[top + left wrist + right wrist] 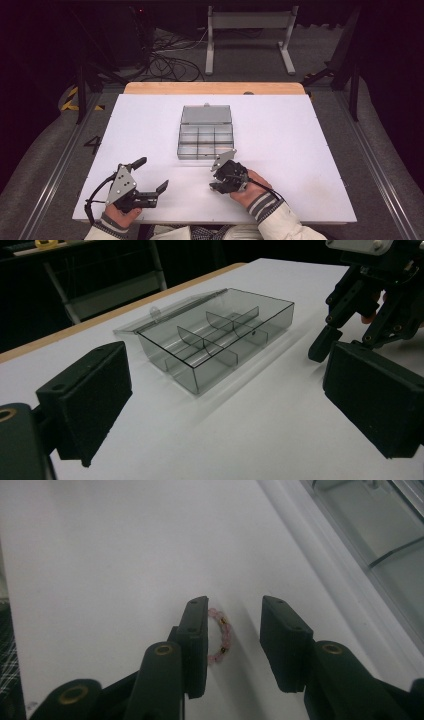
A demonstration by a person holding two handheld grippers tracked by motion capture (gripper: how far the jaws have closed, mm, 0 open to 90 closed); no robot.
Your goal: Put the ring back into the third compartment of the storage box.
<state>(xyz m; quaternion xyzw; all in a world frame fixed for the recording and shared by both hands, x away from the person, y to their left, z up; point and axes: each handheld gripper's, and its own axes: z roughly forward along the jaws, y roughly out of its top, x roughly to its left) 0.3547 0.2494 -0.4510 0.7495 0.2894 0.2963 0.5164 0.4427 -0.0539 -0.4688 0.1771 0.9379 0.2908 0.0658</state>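
Item: small pink bead ring (220,636), flat on the white table (300,150), between the partly open jaws of the right gripper (234,645) and touching one pad (nothing gripped). Risk: closing jaws may flick it away. Right gripper tilted down beside clear compartment box (205,135); left gripper (150,177) wide open, empty, hovering.

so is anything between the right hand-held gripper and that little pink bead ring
Nothing visible. In the right gripper view the bead ring lies on the white table, already between the open jaws of the right hand-held gripper, close against the jaw on that view's left.
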